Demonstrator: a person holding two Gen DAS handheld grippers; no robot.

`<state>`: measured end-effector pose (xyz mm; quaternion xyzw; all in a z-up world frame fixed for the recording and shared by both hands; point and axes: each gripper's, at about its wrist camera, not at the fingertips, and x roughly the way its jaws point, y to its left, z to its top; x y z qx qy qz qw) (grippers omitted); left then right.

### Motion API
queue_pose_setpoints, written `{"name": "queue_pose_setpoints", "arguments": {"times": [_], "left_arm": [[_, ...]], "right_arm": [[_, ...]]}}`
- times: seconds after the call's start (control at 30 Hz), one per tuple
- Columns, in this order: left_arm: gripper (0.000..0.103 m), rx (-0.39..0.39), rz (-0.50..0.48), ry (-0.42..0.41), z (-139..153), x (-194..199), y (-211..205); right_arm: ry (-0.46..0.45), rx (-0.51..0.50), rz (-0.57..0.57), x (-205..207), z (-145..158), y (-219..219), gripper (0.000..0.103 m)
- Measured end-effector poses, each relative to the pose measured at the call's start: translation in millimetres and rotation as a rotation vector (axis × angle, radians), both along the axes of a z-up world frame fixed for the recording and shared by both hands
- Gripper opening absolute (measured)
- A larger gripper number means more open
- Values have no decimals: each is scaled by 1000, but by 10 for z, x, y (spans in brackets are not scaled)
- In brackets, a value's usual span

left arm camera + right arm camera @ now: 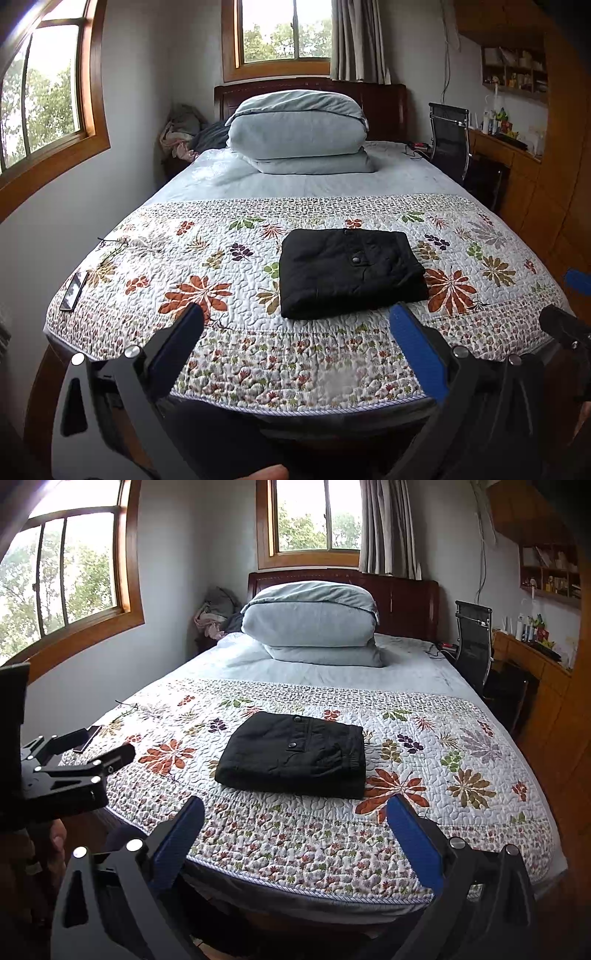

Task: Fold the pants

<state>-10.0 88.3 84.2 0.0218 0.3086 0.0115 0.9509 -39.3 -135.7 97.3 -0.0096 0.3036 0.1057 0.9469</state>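
Black pants (pixel 349 271) (pixel 295 755) lie folded into a compact rectangle on the flowered quilt (pixel 207 266) (pixel 424 775) near the foot of the bed. My left gripper (pixel 297 314) is open, its blue pads wide apart, held back off the bed's foot edge with nothing between them. My right gripper (pixel 295 806) is open as well, also back from the pants and holding nothing. The left gripper's black body (pixel 70 771) shows at the left edge of the right wrist view. Part of the right gripper (pixel 565 325) shows at the right edge of the left wrist view.
A folded pale blue duvet (pixel 299 133) sits at the head of the bed. A phone (pixel 74 290) lies on the quilt's left edge. A black chair (pixel 448 136) and wooden desk (pixel 513 147) stand to the right of the bed. A wall with windows runs along the left.
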Motion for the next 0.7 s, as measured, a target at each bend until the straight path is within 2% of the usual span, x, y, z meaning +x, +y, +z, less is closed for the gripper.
{"name": "queue_pose_setpoints", "arguments": {"times": [0.37,0.7], "left_arm": [[100,8,-23,49,-213,347,21],[100,21,-15,110,-414,551,-2]], "right_arm": [[13,-49,-23,387,-96,12,99],[201,-81,-56,829,-417,11,99]]}}
